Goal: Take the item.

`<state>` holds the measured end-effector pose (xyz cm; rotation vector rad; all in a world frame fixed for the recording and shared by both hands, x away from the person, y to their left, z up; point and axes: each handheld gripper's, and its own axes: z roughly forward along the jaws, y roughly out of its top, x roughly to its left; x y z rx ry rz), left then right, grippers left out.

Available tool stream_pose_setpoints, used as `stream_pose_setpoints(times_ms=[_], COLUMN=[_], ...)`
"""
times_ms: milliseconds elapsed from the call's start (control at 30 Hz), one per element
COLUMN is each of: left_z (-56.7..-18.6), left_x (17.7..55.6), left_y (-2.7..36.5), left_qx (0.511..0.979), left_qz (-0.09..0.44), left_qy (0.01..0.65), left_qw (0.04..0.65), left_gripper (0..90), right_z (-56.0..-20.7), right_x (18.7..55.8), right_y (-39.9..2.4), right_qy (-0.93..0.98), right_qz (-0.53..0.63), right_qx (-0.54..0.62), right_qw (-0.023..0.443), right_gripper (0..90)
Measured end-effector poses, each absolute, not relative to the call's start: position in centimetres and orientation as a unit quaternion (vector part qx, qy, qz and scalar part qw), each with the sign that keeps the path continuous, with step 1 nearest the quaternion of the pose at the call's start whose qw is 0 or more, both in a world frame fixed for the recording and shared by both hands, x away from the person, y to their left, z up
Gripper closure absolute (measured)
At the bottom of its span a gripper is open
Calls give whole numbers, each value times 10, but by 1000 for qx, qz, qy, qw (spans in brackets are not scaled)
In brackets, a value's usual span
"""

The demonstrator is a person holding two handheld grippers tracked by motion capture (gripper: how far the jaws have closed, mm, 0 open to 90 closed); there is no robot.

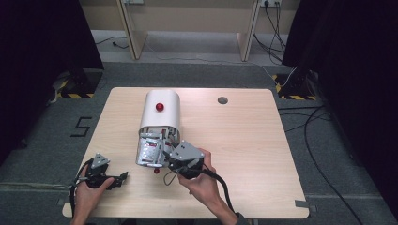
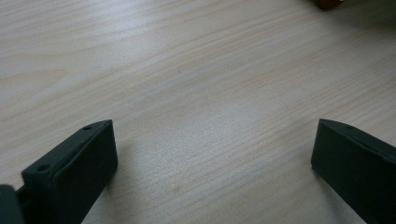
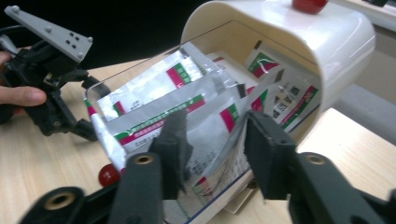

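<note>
Sachets (image 3: 187, 112), silver with green and red print, sit packed in the open end of a white arched-top box (image 1: 159, 110) lying on my surface (image 1: 244, 140), open end toward me. Clear door panel (image 3: 140, 70) is swung down at the mouth; red knob (image 1: 159, 106) on top of the box, another small red knob (image 3: 108, 175) low at the front. My right tool (image 3: 212, 140) is right at the mouth. Jaws stand partly closed with one sachet (image 3: 212, 135) between them; the pads look to be on or just off the foil, I cannot tell if they are pressing. In the high view right tool (image 1: 176, 157) overlaps the box's near end, my right hand (image 1: 202, 180) behind it.

Left tool (image 1: 110, 179) rests on the surface near the front-left corner, well apart from the box, my left hand (image 1: 87, 192) on it. Its jaws stand wide open over bare wood, nothing between them (image 2: 210, 154). Grommet hole (image 1: 222, 100) at the far side of the surface.
</note>
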<state>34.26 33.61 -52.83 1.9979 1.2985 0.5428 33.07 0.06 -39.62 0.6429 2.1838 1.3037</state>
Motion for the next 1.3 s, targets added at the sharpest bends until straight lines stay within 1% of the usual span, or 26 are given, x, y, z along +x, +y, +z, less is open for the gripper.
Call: stream_pose_setpoints(times_ms=[33,233,300,333,633,1300], left_z=[-528,-528,-528,-528,-528,-528], left_x=[343,342,342,342,342,342], left_y=[336,336,336,336,336,336], left_qx=[768,768,768,768,768,768], left_qz=[209,209,209,209,209,209], left_qy=[499,499,500,500,500,500], left_qw=[342,342,342,342,342,342], left_gripper=[0,0,0,0,0,0], right_z=[-396,-396,-394,-392,-383,-361], right_x=[332,333,332,331,328,317], right_y=[-3,-8,-9,-10,-23,-37], right_qy=[800,790,788,786,774,753], right_qz=[487,505,509,513,539,567], right_qx=[239,227,225,220,212,189], right_qw=[255,262,264,267,256,275], right_gripper=[703,829,846,877,886,898])
